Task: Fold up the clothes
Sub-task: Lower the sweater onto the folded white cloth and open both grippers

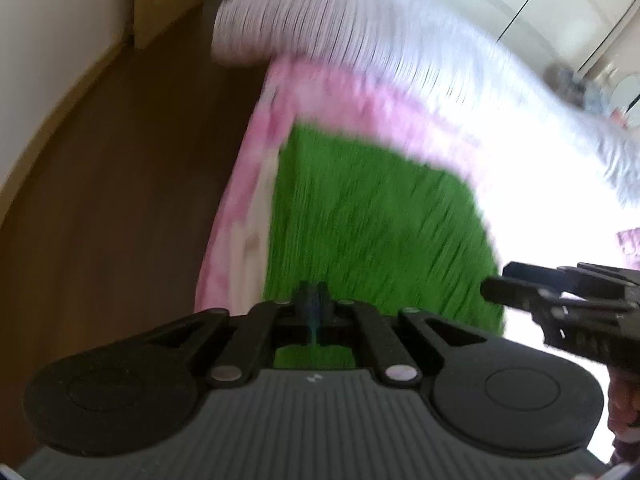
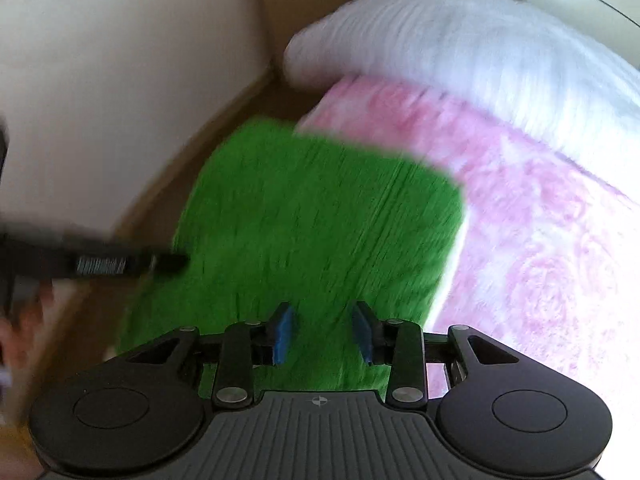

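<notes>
A bright green cloth [image 1: 380,220] [image 2: 320,208] lies on the pink bed sheet [image 2: 540,240] near the bed's left side. My left gripper [image 1: 314,294] is shut, its tips meeting on the cloth's near part. In the right wrist view the left gripper [image 2: 176,261] is at the cloth's left edge, which appears raised over the bed's side. My right gripper [image 2: 324,320] is open just above the cloth's near right part, with its blue pads [image 2: 284,330] apart and pressing on nothing. The right gripper [image 1: 498,280] also shows past the cloth's right edge. Both views are blurred.
A white ribbed duvet [image 1: 360,28] [image 2: 480,48] is piled at the far end of the bed. Brown wooden floor [image 1: 120,180] runs along the bed's left side, bounded by a pale wall [image 2: 100,100]. A hand [image 2: 24,320] holds the left gripper.
</notes>
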A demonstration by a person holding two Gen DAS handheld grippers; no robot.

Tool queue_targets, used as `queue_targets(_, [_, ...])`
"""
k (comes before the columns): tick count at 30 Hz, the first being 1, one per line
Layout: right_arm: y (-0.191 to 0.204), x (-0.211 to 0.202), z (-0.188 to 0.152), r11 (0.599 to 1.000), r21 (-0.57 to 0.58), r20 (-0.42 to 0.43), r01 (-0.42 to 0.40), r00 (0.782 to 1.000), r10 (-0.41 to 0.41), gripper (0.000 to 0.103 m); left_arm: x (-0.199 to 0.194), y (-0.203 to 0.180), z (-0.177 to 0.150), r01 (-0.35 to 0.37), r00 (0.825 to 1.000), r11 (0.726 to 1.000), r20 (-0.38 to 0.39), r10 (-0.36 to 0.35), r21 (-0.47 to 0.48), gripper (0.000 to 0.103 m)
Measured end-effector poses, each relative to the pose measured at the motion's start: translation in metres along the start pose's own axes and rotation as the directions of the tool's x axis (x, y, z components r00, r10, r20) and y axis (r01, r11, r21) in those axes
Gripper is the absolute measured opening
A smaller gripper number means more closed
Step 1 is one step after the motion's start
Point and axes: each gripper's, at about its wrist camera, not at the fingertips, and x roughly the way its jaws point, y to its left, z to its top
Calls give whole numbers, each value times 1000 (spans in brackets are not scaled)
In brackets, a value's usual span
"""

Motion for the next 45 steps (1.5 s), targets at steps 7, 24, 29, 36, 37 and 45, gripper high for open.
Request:
queue_targets(7, [-30, 39, 14, 994, 89, 13, 63, 998, -65, 37, 51, 1, 23, -30, 1000, 999, 0, 31, 44, 1])
queue_targets(24, [-68, 89, 52, 979, 192, -35, 63, 998, -57, 37, 112, -2, 71, -59, 998, 998, 2, 59, 37, 1])
queue_targets(29, [-66, 71, 42, 988, 154, -18, 30, 999, -28, 37, 98, -3, 68, -78, 997, 996, 19, 77, 38, 1])
queue_targets(36, [-45, 5, -9, 994, 70, 47, -78, 996, 75, 37, 7, -19, -3, -4, 999, 999, 48, 6, -42, 1])
queue_targets(37, [-38, -4, -21, 995, 47, 42, -92, 995, 90, 37, -3, -23, -19, -2, 999, 999, 39, 4, -53, 1])
queue_targets(45, [23, 7, -80, 985, -110, -126, -132, 985, 118, 37, -12, -29, -86, -67, 998, 978, -17, 65, -196, 3])
